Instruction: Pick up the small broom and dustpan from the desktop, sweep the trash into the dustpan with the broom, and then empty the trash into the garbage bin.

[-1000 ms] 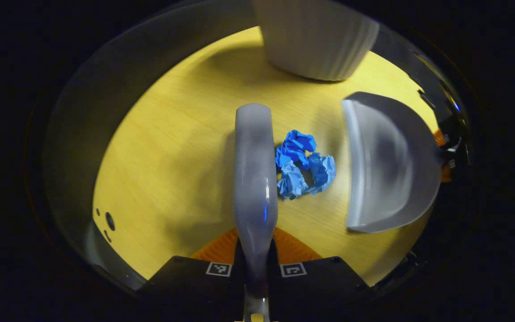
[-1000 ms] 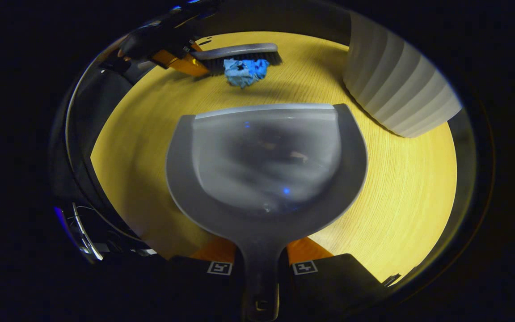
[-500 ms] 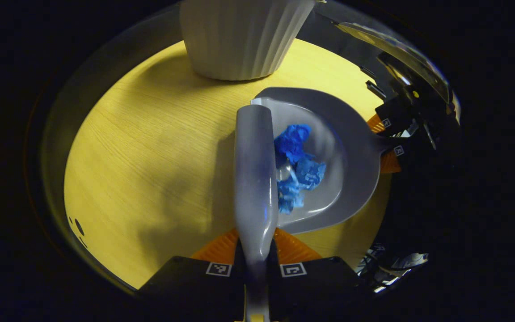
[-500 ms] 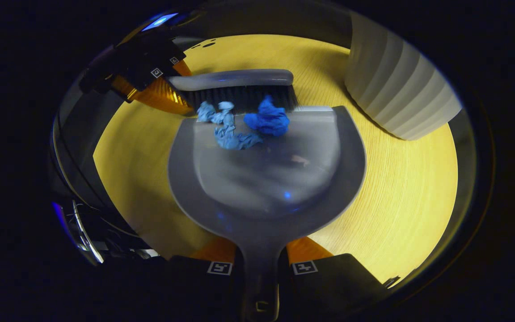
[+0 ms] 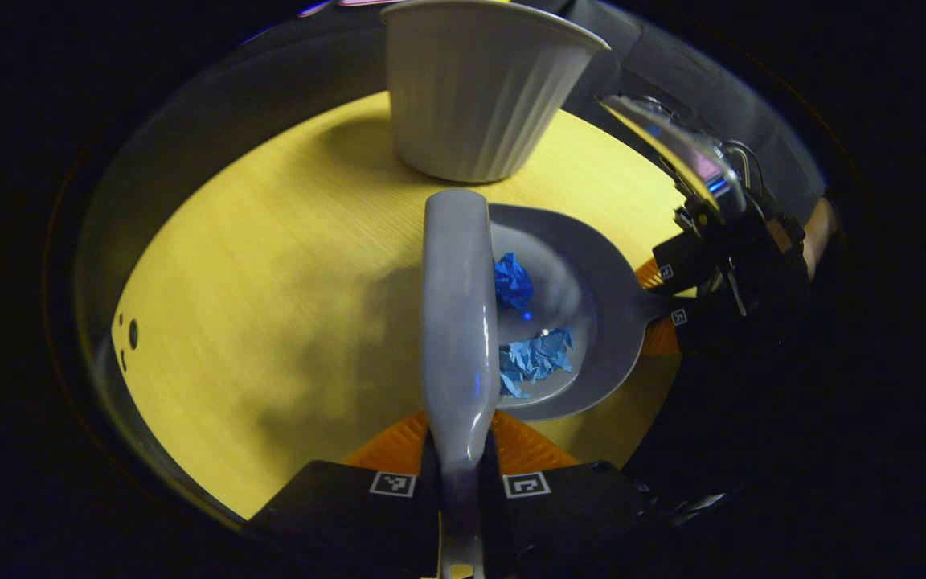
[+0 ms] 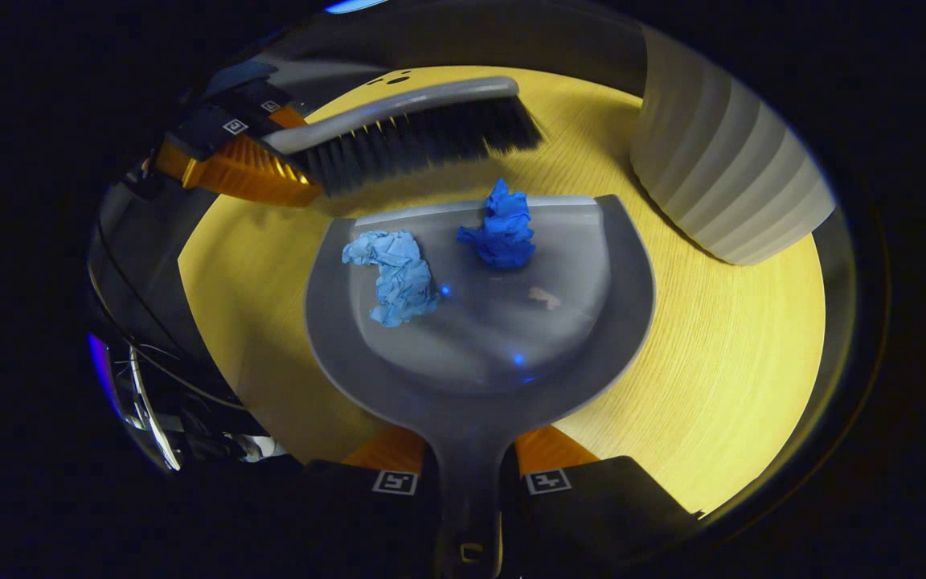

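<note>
The right gripper [image 6: 469, 474] clamps the dustpan [image 6: 479, 354] flat on the tabletop [image 6: 720, 346], retaining both paper wads [image 6: 395, 273], while the left gripper [image 5: 460, 474] holds the broom [image 5: 456, 305] clear above.

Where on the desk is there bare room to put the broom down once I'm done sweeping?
In the left gripper view, the wide patch of desk left of the broom is bare up to the edge. It is crowded on the other side: the dustpan with blue paper, the bin behind, and the right tongs.
</note>
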Motion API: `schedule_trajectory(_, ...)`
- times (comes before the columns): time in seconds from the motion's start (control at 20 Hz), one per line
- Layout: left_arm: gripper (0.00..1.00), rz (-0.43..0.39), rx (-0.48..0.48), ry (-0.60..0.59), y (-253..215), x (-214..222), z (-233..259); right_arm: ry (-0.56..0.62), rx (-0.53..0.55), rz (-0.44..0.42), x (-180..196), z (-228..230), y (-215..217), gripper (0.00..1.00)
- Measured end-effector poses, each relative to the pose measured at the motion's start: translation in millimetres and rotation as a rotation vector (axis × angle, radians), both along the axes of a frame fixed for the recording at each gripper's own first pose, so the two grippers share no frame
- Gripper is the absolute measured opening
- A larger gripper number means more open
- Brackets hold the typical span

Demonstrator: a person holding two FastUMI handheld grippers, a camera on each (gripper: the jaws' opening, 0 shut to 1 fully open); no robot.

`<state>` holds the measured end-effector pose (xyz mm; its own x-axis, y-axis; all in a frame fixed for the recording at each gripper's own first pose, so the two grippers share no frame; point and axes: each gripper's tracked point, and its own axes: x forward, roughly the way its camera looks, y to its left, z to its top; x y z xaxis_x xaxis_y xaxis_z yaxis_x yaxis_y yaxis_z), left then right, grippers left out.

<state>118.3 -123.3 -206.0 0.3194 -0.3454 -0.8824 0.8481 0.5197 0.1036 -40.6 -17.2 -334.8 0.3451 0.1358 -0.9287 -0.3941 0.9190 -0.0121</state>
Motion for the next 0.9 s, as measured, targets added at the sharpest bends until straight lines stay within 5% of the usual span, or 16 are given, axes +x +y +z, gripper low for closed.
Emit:
schedule_trajectory(0.35, 0.25, 0.314, -0.049, -0.131, 56, -11, 5, -0.007, -0.012, -0.023, -2, 10, 5, 0.33)
schedule_trajectory(0.6, 0.28, 0.505, -0.183, -0.138, 90, -30, -18, -0.054, -0.051, -0.048, -2, 10, 4, 0.34)
schedule_trajectory(0.9, 0.25, 0.563, -0.263, -0.11, 143, -31, -77, -0.096, -0.079, -0.15, -8, 11, 9, 0.33)
